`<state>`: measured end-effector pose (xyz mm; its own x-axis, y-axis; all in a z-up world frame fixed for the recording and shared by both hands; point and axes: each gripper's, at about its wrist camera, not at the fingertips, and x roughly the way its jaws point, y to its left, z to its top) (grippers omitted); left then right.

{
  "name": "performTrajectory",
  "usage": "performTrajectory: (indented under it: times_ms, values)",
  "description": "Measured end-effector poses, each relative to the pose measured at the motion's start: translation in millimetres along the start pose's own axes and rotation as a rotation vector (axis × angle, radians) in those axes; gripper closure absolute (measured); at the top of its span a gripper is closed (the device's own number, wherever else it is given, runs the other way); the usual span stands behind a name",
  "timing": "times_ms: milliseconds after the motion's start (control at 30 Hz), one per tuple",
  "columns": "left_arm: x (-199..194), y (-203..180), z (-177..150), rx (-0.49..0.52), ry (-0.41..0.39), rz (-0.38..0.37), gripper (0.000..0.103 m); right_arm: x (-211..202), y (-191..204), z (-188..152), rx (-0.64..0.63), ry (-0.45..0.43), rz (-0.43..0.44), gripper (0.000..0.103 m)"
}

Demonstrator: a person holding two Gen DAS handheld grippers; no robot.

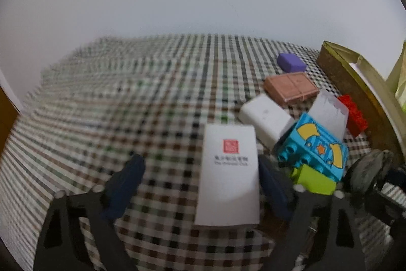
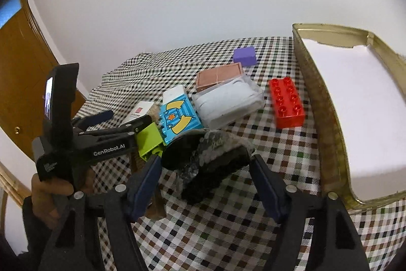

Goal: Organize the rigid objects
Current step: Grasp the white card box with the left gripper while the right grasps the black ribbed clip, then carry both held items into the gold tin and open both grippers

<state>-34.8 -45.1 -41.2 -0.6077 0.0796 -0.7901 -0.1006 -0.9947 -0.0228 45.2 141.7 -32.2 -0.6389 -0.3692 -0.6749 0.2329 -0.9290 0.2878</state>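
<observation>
A: On the left we see the left gripper [image 1: 200, 184] over the checked desk [image 1: 127, 106]. Its fingers [image 1: 124, 184] stand apart around a white card box [image 1: 229, 177]; the right finger is just beside it, the left one stays clear, so nothing is grasped.

B: Yes. Next come the green brick [image 2: 148, 140] and the blue printed brick [image 2: 179, 118], touching.

A: Then the right gripper [image 2: 205, 184] has a dark rough stone [image 2: 210, 156] between its fingers; we cannot tell if they press it.

B: Further right lie the red brick [image 2: 286, 103] and the gold tray [image 2: 327, 123].
</observation>
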Motion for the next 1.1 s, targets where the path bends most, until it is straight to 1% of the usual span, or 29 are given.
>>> performTrajectory:
  times_ms: [33,100,133,167,267,333,400,467,500,600,800,900,967,1000,1100]
  values:
    - [1,4,0,-0.025,0.003,-0.021,0.024,0,1,0,-0.005,-0.006,-0.007,0.029]
    - [1,2,0,-0.009,-0.006,0.017,0.04,-12,3,-2,-0.015,-0.015,-0.006,0.032]
    - [1,1,0,-0.009,-0.011,0.006,0.049,-13,3,-4,-0.02,-0.014,-0.005,0.037]
    - [-1,1,0,-0.009,-0.02,0.006,0.062,-13,2,-5,-0.029,-0.015,-0.006,0.041]
    - [-2,7,-1,-0.039,-0.023,-0.01,0.063,-15,5,-8,-0.062,-0.023,-0.029,0.041]
    - [-2,8,1,-0.059,-0.031,-0.01,0.063,-14,6,-7,-0.074,-0.029,-0.04,0.046]
    - [-6,9,2,-0.074,-0.06,-0.007,0.063,-17,5,-7,-0.082,-0.04,-0.045,0.047]
    - [-17,9,3,-0.086,-0.131,0.001,0.063,-22,4,-6,-0.081,-0.062,-0.046,0.048]
    - [-22,10,3,-0.092,-0.159,0.005,0.063,-20,-2,-2,-0.074,-0.076,-0.034,0.049]
    - [-36,13,4,-0.122,-0.259,0.012,0.063,-35,-9,4,-0.031,-0.144,0.012,0.049]
    - [-56,4,1,-0.146,-0.402,-0.013,0.063,-59,-20,13,0.029,-0.25,0.051,0.049]
    - [-67,-7,-4,-0.118,-0.45,-0.01,0.063,-72,-23,17,0.015,-0.317,0.005,0.049]
    - [-72,-20,-4,-0.099,-0.467,-0.006,0.063,-81,-26,20,-0.006,-0.372,-0.062,0.049]
    - [-72,-30,-3,-0.087,-0.466,-0.016,0.063,-86,-29,21,-0.021,-0.4,-0.102,0.049]
    - [-73,-60,1,-0.049,-0.457,-0.058,0.063,-93,-41,23,-0.066,-0.448,-0.218,0.049]
